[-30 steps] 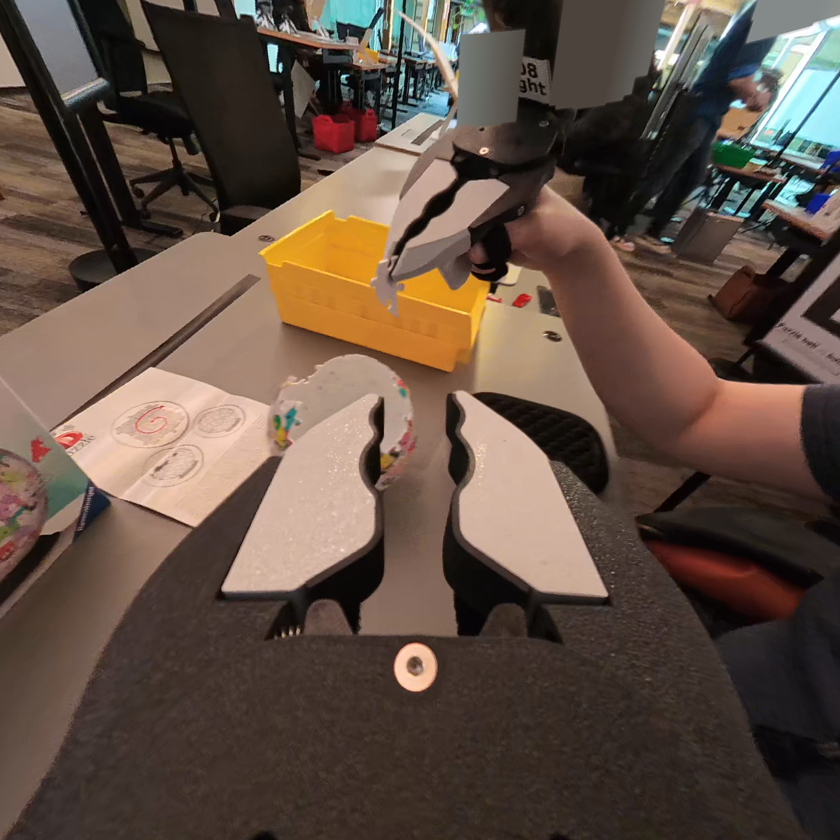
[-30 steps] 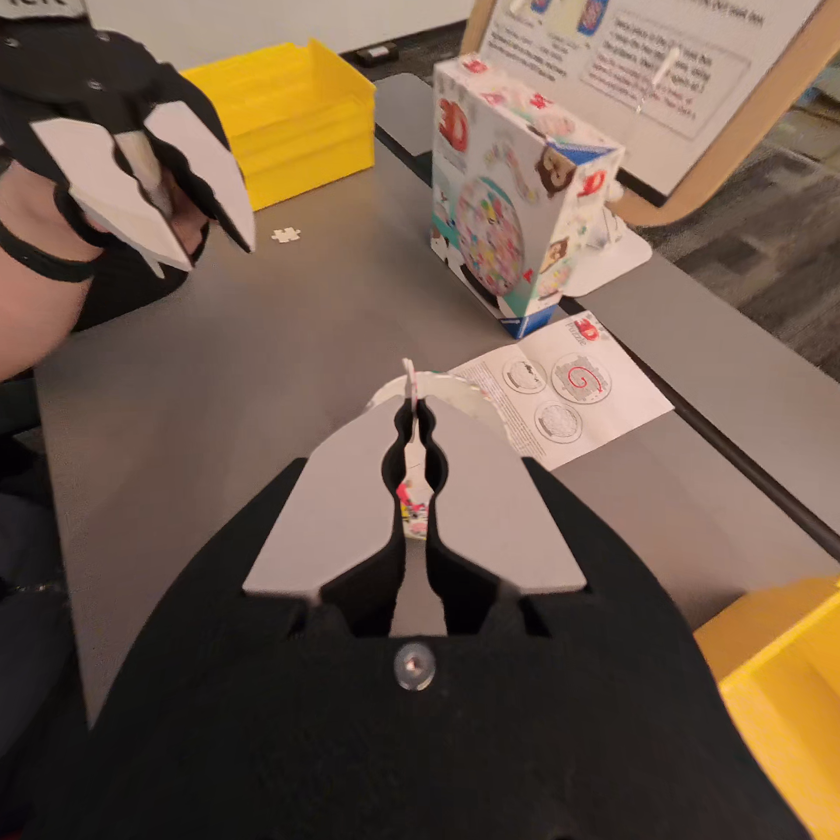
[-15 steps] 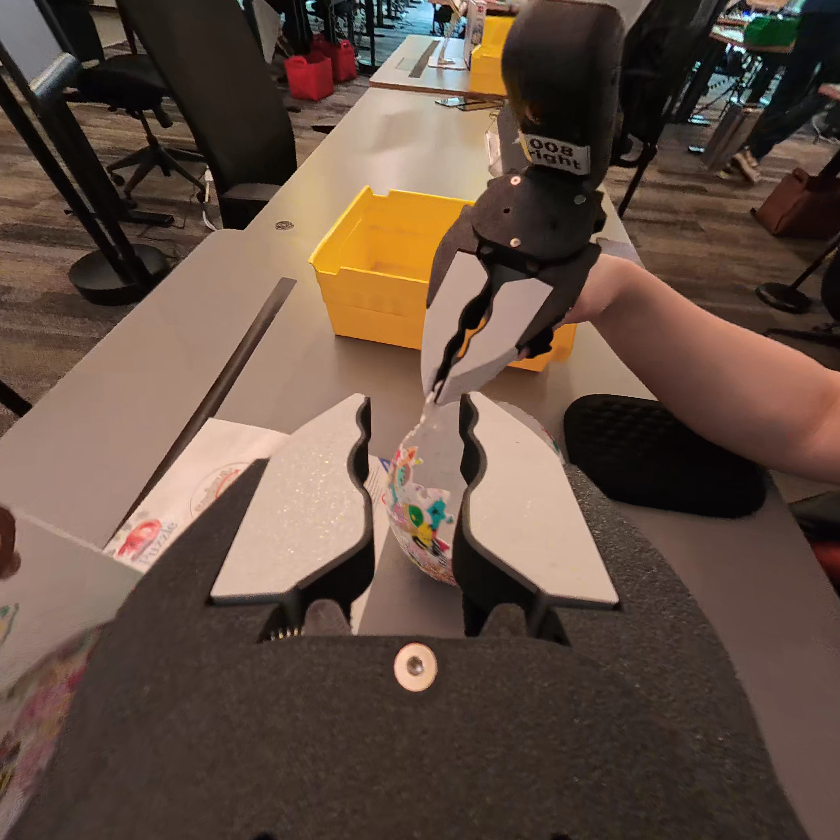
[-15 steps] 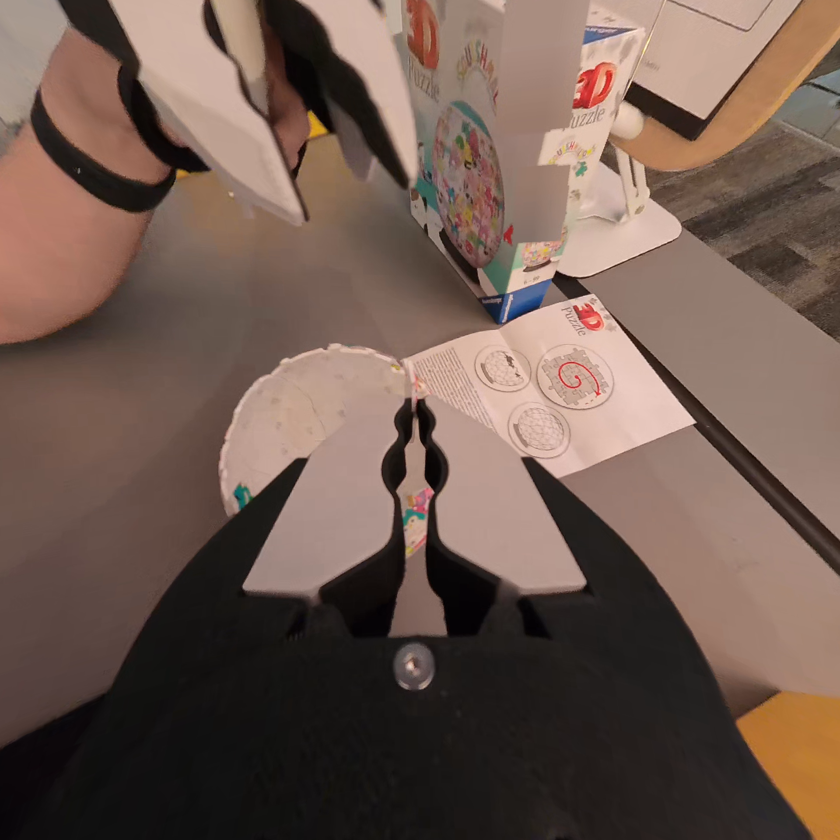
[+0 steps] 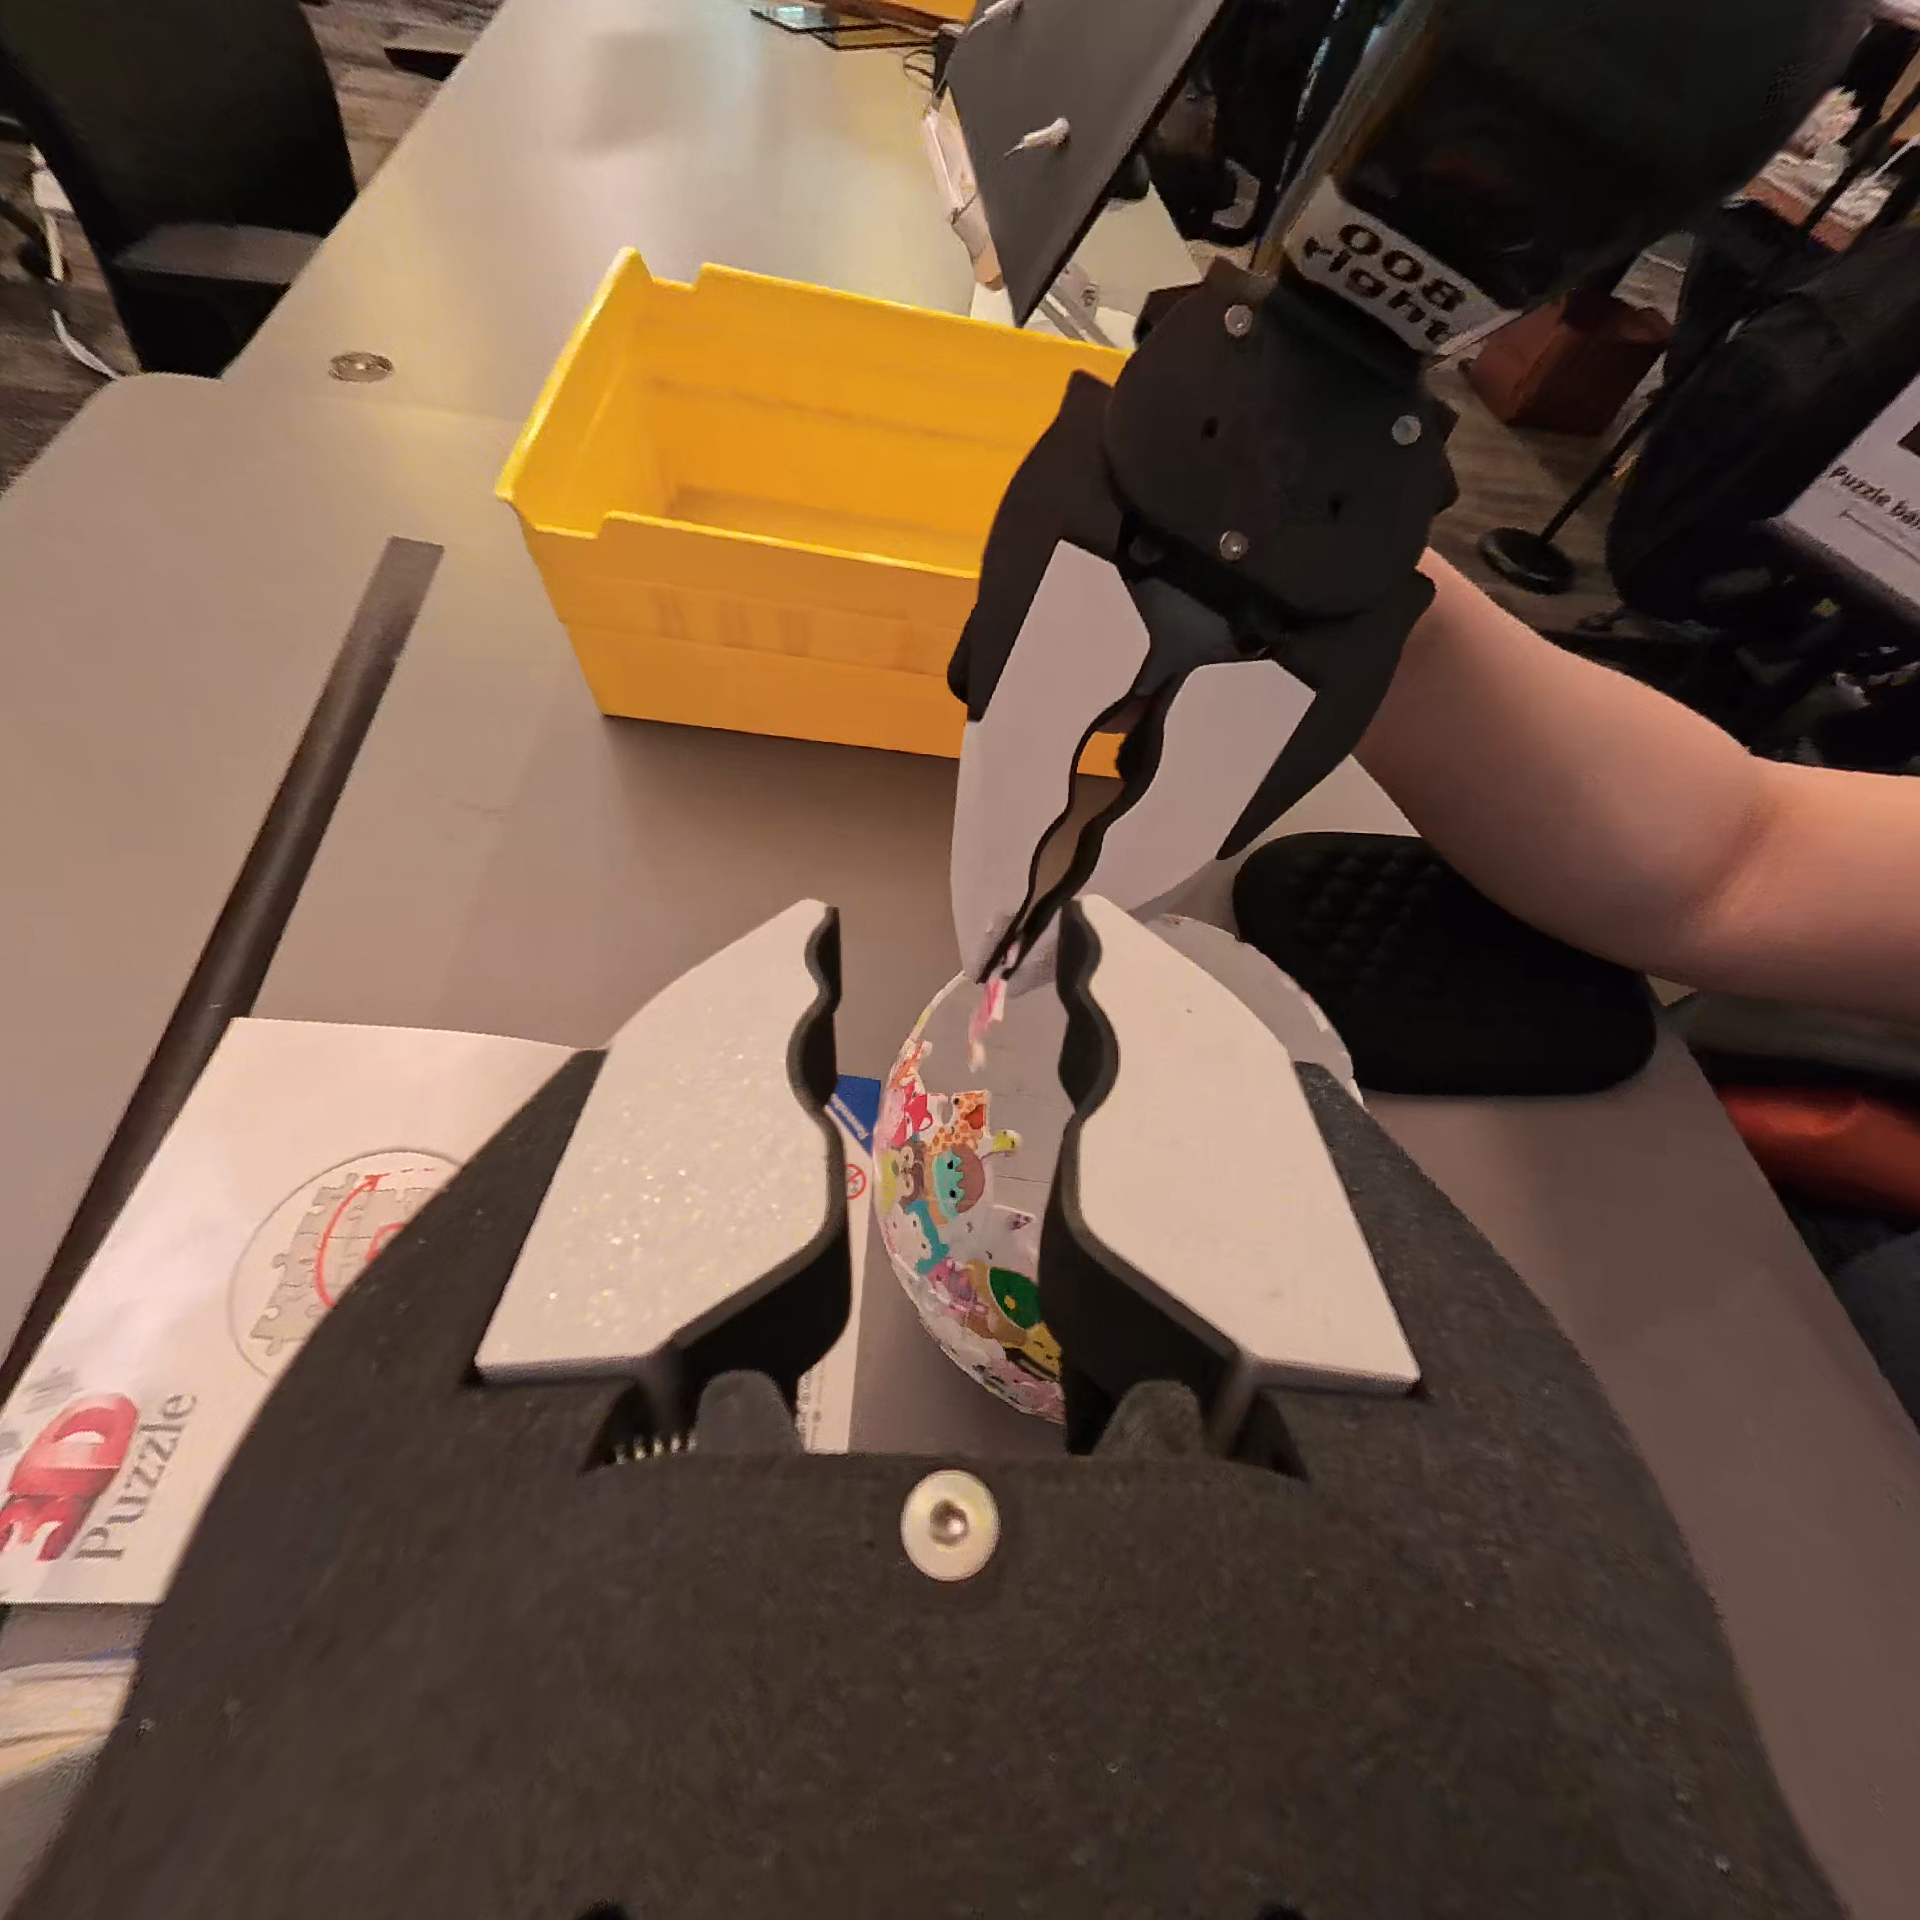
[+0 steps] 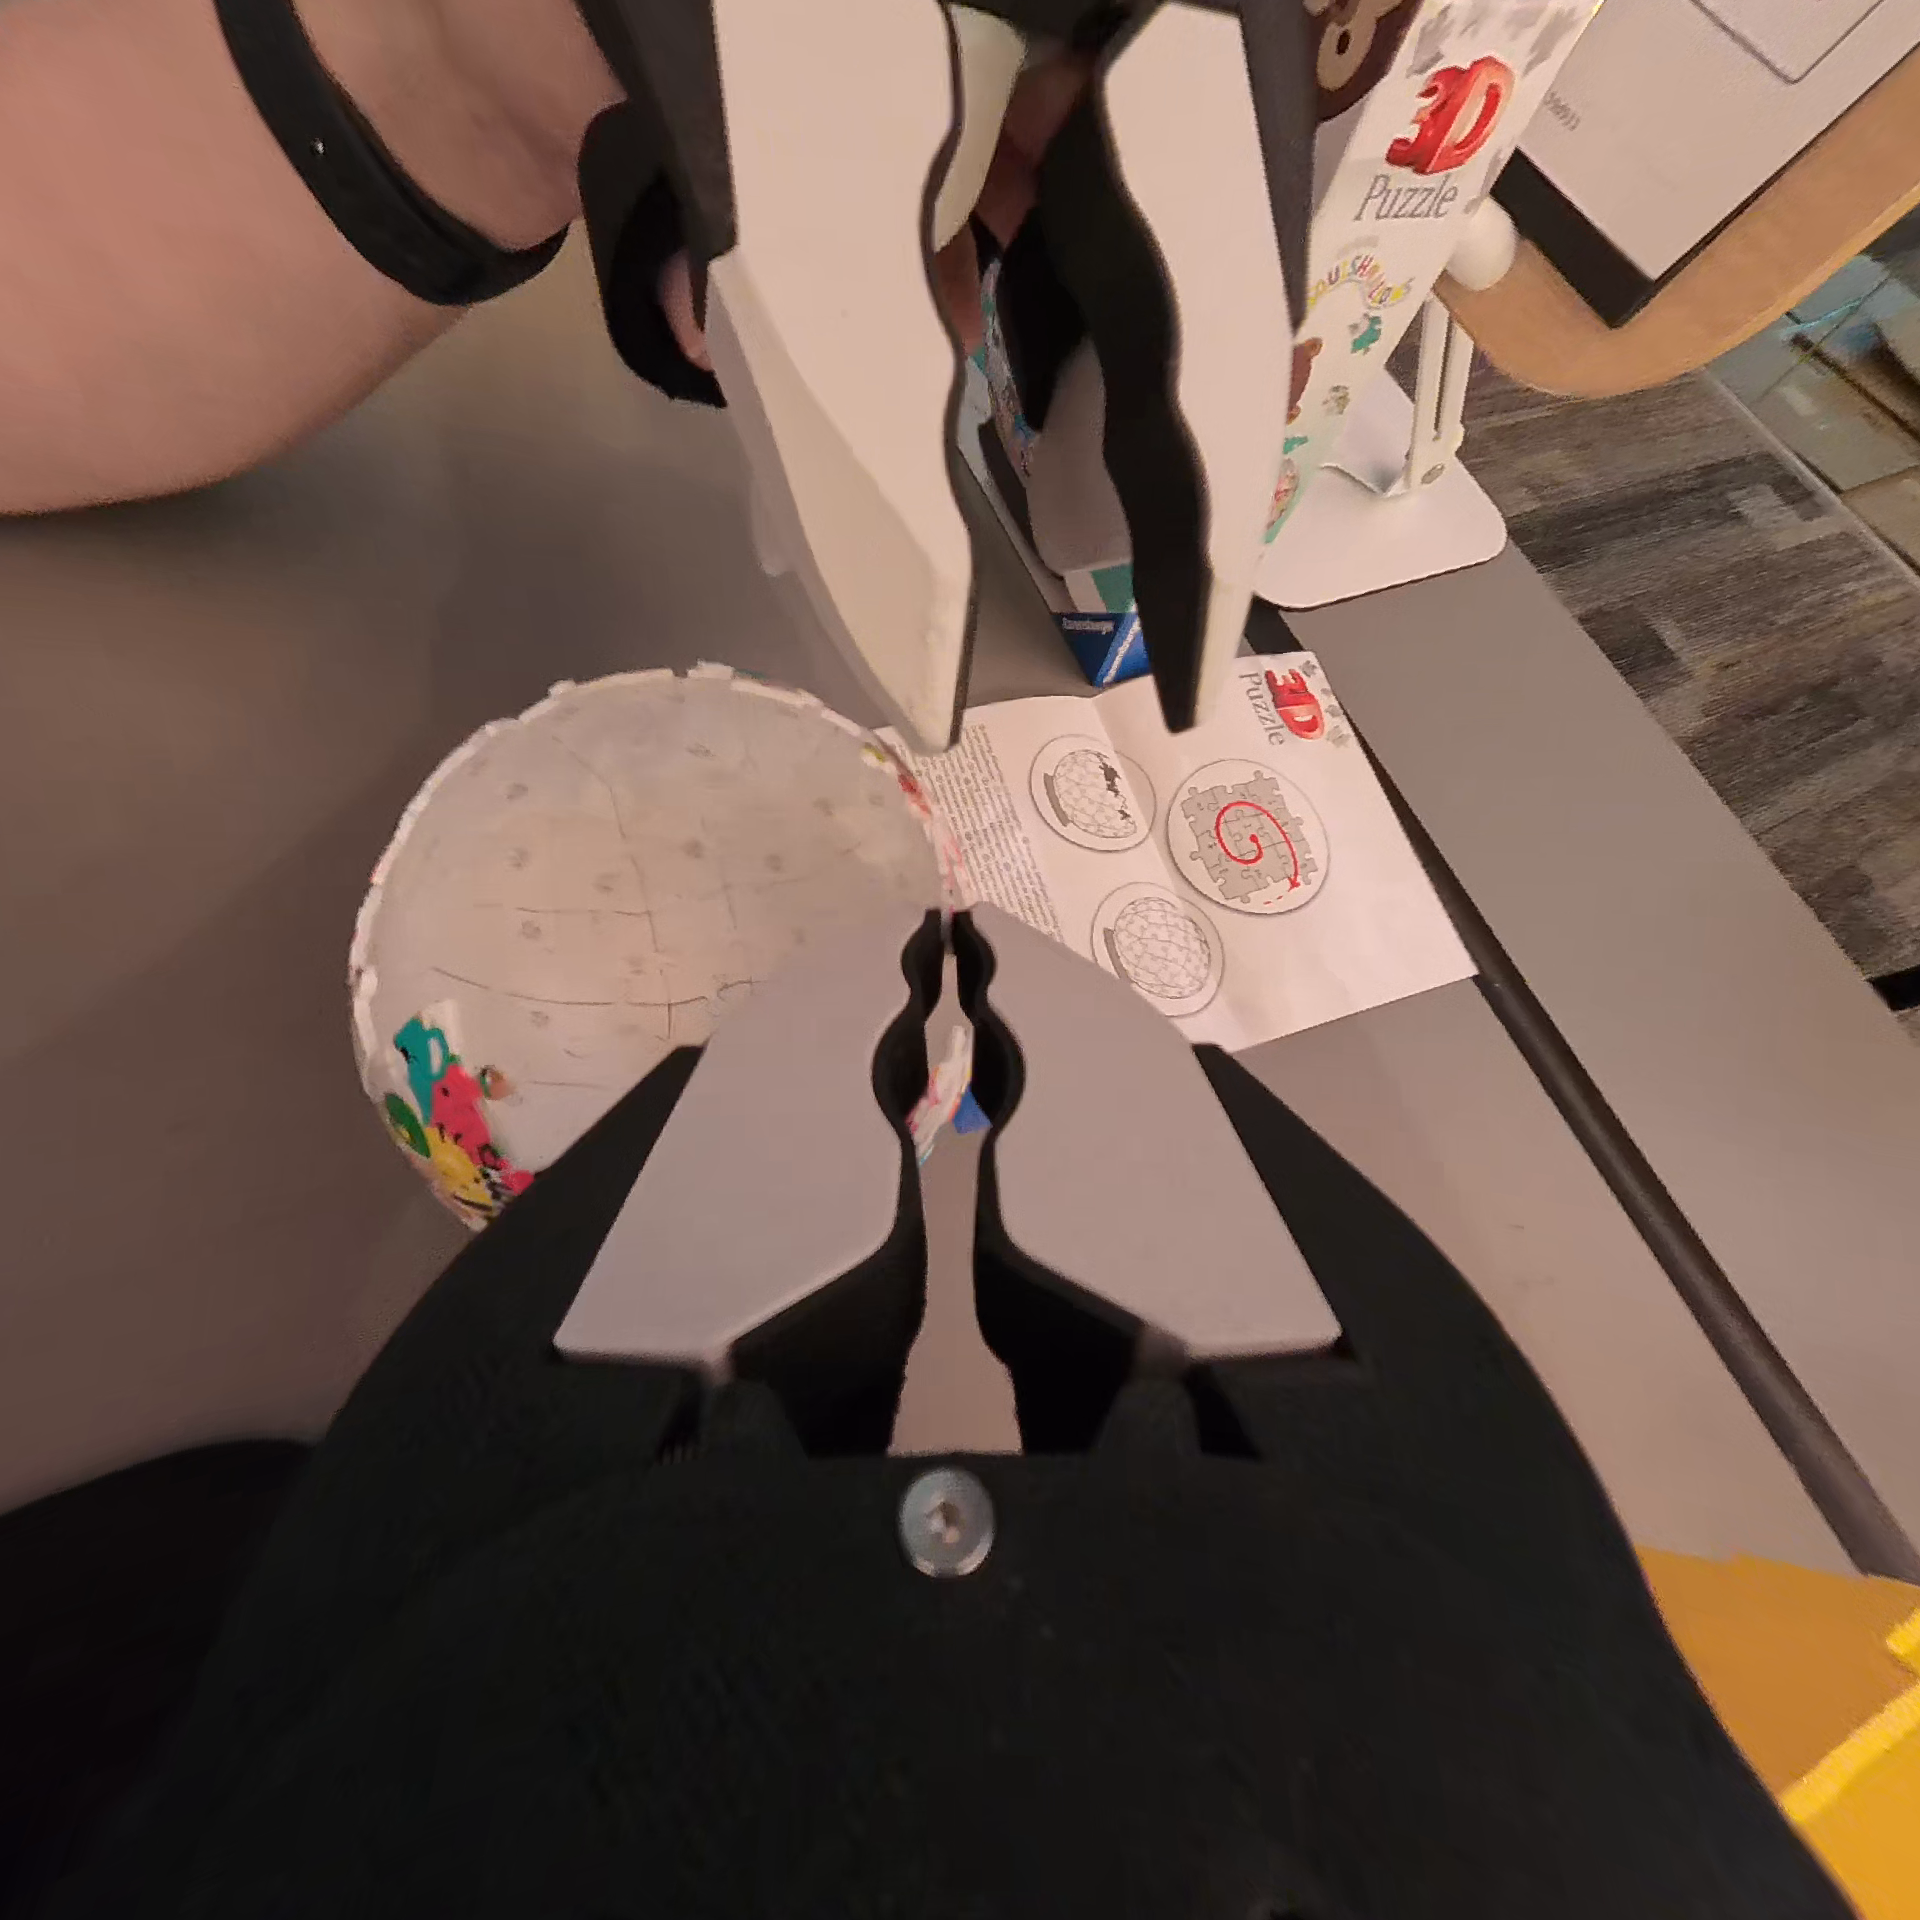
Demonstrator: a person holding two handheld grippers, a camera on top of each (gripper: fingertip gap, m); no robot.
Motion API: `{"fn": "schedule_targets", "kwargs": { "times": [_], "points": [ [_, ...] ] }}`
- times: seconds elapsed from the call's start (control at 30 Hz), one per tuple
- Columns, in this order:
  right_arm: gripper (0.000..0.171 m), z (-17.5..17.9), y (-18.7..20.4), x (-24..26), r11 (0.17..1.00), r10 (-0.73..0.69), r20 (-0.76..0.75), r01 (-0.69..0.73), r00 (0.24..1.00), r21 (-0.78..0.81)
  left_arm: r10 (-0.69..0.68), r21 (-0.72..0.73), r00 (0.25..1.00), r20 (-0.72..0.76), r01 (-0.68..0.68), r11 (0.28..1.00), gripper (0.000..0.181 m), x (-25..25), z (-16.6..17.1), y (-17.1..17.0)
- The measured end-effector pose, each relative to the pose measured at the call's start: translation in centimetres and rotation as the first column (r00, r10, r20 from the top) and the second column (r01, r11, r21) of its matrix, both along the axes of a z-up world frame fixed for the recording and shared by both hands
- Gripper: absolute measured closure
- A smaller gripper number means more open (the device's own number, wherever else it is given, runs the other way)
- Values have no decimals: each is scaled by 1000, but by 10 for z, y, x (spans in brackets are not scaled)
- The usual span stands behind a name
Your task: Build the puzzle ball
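the right tool (image 6: 948, 920) is closed on a small puzzle piece (image 6: 940, 1091) and holds it at the rim of the half-built puzzle ball (image 6: 623, 894), which lies on the grey worktop (image 6: 208, 727). the left tool (image 5: 945, 925) is open and empty, its fingers on either side of the ball's edge.

Half ball (image 6: 623, 914) on table (image 6: 208, 727), leaflet (image 6: 1195, 852) just R, box (image 6: 1392, 208) behind leaflet.
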State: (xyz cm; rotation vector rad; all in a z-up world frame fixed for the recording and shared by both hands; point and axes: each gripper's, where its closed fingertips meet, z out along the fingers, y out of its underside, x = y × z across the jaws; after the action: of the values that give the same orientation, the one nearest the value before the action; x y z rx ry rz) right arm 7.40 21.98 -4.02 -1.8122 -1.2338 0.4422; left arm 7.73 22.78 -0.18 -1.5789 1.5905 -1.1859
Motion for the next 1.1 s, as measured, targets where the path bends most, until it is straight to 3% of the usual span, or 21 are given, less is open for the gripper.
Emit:
{"fn": "schedule_targets", "kwargs": {
  "times": [0.17,0.33,0.63,0.87,1.1],
  "points": [
    [168,5,-6,-6,996,65,-44,-62,997,66,-1,-20,999,-47,0,1000,140,-2,-11,-2],
    [168,3,-7,-9,984,84,42,-89,996,155,-1,-39,996,-86,-2,999,139,-4,-15,-2],
    [168,-1,-4,-11,975,111,155,-138,982,176,-1,-61,993,-114,-6,998,130,-13,-12,-4],
    [168,-3,-4,-9,961,164,232,-209,959,183,55,59,990,-130,-48,997,131,-21,-9,-6],
    [168,-9,4,-10,959,166,257,-216,952,181,47,206,961,-272,10,979,141,-20,-12,-2]
  ]
}}
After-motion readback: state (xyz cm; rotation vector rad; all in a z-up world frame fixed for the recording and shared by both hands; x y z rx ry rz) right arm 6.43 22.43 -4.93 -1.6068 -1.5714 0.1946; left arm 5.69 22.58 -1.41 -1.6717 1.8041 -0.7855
